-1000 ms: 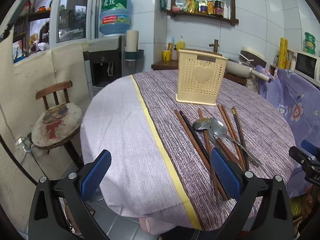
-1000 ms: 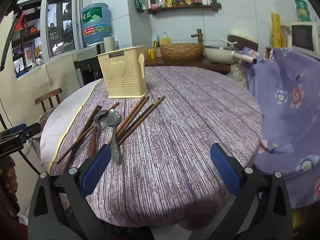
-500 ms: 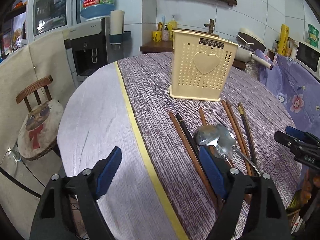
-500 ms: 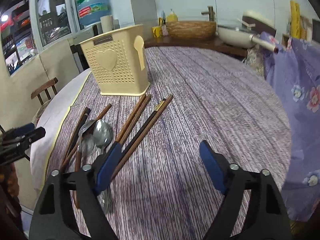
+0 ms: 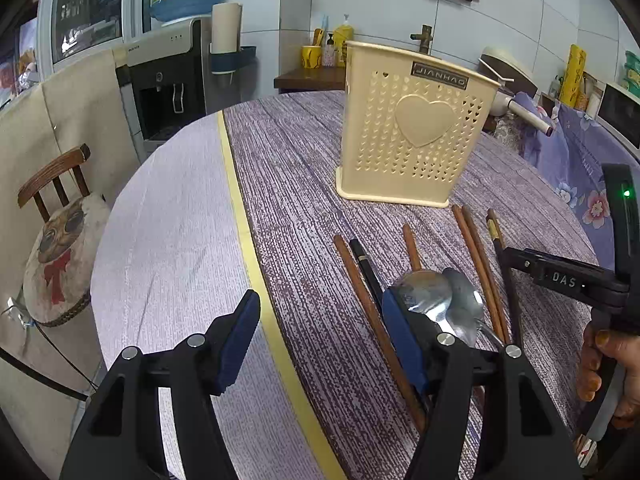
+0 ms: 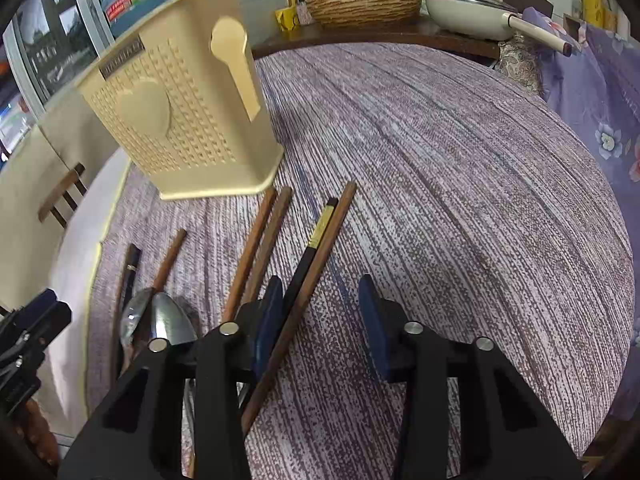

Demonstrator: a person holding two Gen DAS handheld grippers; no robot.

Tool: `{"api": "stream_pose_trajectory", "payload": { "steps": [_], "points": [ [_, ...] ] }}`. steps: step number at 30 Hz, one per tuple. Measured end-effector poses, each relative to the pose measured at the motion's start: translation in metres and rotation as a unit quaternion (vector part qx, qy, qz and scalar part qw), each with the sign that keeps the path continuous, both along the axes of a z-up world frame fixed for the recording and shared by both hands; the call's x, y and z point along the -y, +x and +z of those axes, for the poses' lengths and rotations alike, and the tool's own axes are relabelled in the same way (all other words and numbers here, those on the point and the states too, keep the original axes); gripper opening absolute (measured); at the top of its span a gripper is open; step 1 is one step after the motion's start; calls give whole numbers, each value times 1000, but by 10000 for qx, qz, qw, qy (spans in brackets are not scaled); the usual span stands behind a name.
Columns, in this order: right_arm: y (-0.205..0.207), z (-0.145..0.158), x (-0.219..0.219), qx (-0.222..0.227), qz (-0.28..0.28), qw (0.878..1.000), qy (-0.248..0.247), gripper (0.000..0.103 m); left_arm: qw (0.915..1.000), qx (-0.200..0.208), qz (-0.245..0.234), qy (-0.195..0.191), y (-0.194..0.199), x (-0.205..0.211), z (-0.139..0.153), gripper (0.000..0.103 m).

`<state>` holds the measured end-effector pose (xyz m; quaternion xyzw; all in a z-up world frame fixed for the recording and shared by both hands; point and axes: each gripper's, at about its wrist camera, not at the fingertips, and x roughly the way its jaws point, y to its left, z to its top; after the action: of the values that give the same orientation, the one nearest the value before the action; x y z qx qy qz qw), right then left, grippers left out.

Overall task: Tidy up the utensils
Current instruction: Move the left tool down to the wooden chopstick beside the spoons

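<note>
A cream perforated utensil holder (image 5: 412, 136) with a heart stands upright on the purple tablecloth; it also shows in the right wrist view (image 6: 180, 120). In front of it lie several brown and black chopsticks (image 5: 476, 264) and two metal spoons (image 5: 444, 296). My left gripper (image 5: 320, 340) is open, low over the cloth, its right pad beside the spoons. My right gripper (image 6: 320, 320) is open, low over the table, straddling a brown chopstick (image 6: 316, 268) with a black chopstick (image 6: 304, 264) at its left pad. The spoons (image 6: 160, 320) lie left of it.
The round table (image 5: 168, 232) has a white cloth half and a yellow stripe (image 5: 248, 240). A wooden chair (image 5: 60, 216) stands at left, a water dispenser (image 5: 168, 76) behind. A counter with basket (image 6: 360, 0) and pan (image 6: 468, 12) lies beyond; floral fabric (image 6: 600, 92) at right.
Both grippers have moved forward and down toward the utensils. The right gripper's jaws have narrowed and now straddle a brown chopstick. The left gripper's jaws have also narrowed.
</note>
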<state>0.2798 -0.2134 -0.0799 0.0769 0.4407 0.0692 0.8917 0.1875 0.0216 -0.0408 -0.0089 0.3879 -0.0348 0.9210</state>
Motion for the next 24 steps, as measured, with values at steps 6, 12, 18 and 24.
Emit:
{"api": "stream_pose_trajectory", "payload": {
  "steps": [6,12,18,24],
  "points": [
    [-1,-1,32,-45,-225,9997,87,32,9999,-123,33,29,3,-6,-7,63],
    [5,5,41,-46,-290,9986,440,32,9999,-86,57,-8,9,-5,-5,63],
    [15,3,16,-106,-210,9994,250,32,9999,-95,-47,-3,16,8,-2,60],
    [13,0,15,-24,-199,9998,-59,27,9986,-267,-68,448,27,26,-13,52]
  ]
}}
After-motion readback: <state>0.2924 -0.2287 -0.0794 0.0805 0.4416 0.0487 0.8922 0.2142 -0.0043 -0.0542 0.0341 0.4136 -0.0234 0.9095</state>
